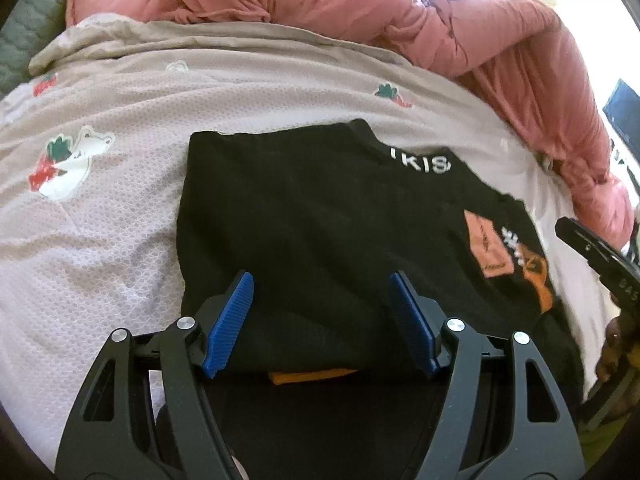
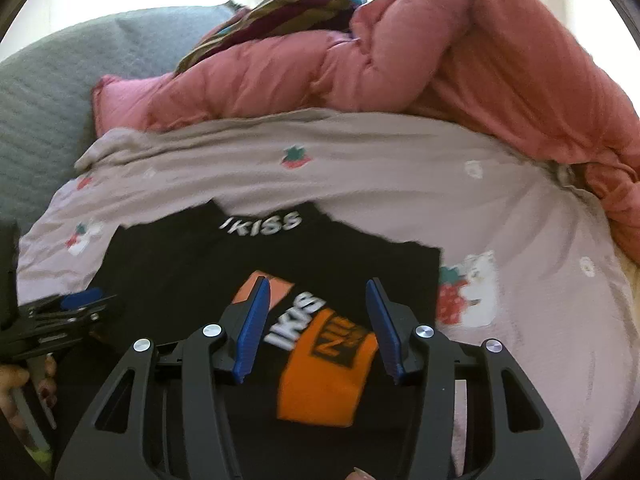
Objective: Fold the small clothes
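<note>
A black garment (image 1: 320, 208) with white "IKISS" lettering, a pink patch and an orange patch lies folded flat on a pale sheet (image 1: 120, 240) printed with strawberries and bears. My left gripper (image 1: 321, 280) hovers over the garment's near edge, its blue pads apart with only flat cloth below them. In the right wrist view the same garment (image 2: 168, 264) shows its orange patch (image 2: 324, 380) near the camera. My right gripper (image 2: 318, 284) stands open just above that patch, gripping nothing. Each gripper also shows at the other view's edge: right gripper (image 1: 592, 256), left gripper (image 2: 72, 304).
A bunched pink quilt (image 2: 440, 52) runs along the back and right of the bed. A grey quilted cover (image 2: 40, 100) lies at the left, and striped cloth (image 2: 288, 4) sits behind the quilt. A person's hand (image 1: 616, 344) holds the right gripper's handle.
</note>
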`<state>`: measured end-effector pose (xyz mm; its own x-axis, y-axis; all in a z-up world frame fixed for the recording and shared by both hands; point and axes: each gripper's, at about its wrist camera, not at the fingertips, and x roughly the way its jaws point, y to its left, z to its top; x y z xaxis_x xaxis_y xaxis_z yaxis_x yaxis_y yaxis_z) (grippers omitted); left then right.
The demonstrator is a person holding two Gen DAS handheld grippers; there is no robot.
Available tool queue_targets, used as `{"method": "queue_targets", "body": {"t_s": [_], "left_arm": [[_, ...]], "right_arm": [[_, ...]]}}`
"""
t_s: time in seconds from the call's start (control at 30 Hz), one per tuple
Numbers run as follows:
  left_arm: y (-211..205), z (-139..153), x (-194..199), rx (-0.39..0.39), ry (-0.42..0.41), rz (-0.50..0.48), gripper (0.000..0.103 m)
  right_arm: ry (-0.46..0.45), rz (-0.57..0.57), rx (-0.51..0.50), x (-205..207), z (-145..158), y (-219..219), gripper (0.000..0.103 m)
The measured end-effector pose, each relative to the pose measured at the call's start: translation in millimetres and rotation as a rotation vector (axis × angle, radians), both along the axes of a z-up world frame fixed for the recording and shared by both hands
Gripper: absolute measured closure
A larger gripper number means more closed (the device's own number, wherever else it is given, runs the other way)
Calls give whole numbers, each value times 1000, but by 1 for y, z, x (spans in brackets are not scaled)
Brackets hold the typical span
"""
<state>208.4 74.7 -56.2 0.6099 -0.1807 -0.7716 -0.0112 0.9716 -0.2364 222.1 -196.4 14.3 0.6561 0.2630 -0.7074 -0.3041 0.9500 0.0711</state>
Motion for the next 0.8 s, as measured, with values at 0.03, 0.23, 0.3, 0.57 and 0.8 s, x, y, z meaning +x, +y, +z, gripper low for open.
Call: {"method": "queue_targets", "body": {"t_s": [0.03,0.23,0.3,0.57,0.8], "left_arm": [[-2,0,0,16,3,-5,41],[-3,-2,-2,32,11,-9,41],[-1,-2,-3,20,12,-12,40],[-1,-3,-3,10,13,-13,40],[-2,-3,-3,11,16,-14,40]], "right_arm": [[4,24,-6,-3,-1,6,54],[35,131,-15,-15,-9,35,54],[47,159,-13,-17,-12,42,54],[143,196,-20,-13,-35,51,56],[193,176,-40,-8,-52,46,55]]}}
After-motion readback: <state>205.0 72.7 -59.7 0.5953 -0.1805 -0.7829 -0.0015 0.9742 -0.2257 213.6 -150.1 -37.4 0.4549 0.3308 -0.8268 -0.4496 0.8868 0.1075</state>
